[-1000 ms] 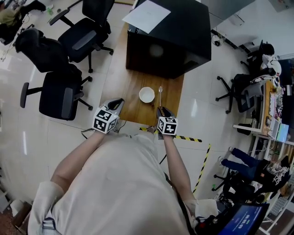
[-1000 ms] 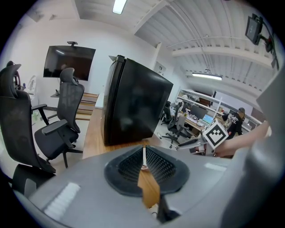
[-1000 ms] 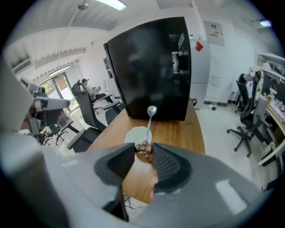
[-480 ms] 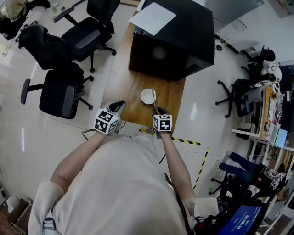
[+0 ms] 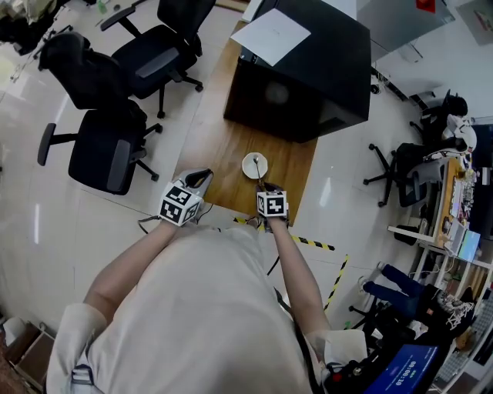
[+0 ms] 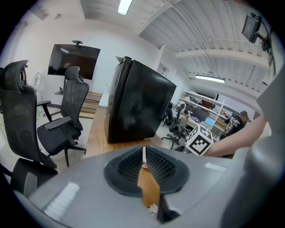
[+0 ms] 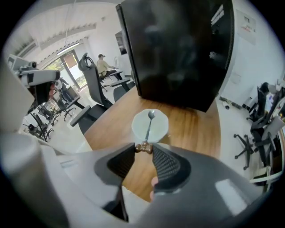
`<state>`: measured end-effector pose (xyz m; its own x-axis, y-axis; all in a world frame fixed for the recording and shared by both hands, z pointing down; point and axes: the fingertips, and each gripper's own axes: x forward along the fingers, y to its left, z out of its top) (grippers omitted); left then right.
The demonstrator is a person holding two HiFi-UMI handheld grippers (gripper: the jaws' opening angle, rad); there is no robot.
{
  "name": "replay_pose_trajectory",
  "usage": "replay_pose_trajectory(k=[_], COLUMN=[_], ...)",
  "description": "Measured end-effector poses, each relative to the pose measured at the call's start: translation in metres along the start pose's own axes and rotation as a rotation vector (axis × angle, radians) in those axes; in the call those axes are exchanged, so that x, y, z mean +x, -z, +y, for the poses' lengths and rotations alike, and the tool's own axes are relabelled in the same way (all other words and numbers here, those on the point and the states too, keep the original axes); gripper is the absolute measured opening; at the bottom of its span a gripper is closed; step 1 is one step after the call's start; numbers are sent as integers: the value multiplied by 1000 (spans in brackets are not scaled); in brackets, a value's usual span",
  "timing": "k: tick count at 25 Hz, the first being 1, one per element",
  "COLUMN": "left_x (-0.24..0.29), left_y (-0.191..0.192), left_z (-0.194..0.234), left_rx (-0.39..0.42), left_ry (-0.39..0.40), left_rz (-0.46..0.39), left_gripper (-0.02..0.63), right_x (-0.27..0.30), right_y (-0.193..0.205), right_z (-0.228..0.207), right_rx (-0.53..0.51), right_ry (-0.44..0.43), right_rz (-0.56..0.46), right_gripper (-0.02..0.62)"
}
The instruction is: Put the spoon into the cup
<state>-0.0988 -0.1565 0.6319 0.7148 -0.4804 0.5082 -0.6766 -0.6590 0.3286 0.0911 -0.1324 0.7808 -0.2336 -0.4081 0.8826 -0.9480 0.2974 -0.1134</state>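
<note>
- Clamped spoon (image 7: pixel 149 124) by its brown handle end in right gripper (image 7: pixel 143 148), long axis pointing straight ahead, bowl over cup (image 7: pixel 135 129).
- Clenched left gripper (image 6: pixel 144 154) on nothing, farther off.

We see bright, even light from ceiling strips (image 6: pixel 125 6); the floor (image 5: pixel 36 223) shows pale glare streaks. Both gripper views bulge like a fisheye, dark at the corners — up close the left gripper (image 6: pixel 144 153) and right gripper (image 7: pixel 144 148) go soft.
</note>
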Motion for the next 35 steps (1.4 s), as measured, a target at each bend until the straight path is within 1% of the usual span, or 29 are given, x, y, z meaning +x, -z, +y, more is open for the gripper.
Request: replay_pose_trajectory(k=[5, 16, 25, 35], left_x=[-2, -2, -1, -6], left_y=[2, 4, 4, 9], left_z=[5, 13, 13, 19], left_rx=[-15, -53, -54, -53], left_ry=[0, 0, 4, -11], left_rz=[-2, -9, -4, 0], left_gripper=[0, 0, 0, 0], right_x=[9, 17, 20, 30], right_y=[3, 0, -5, -3], right_z=[-2, 0, 0, -3], right_rx=[-5, -27, -13, 29], right_ry=[10, 2, -13, -15], right_rz=[47, 92, 85, 74], right_gripper=[126, 127, 127, 129])
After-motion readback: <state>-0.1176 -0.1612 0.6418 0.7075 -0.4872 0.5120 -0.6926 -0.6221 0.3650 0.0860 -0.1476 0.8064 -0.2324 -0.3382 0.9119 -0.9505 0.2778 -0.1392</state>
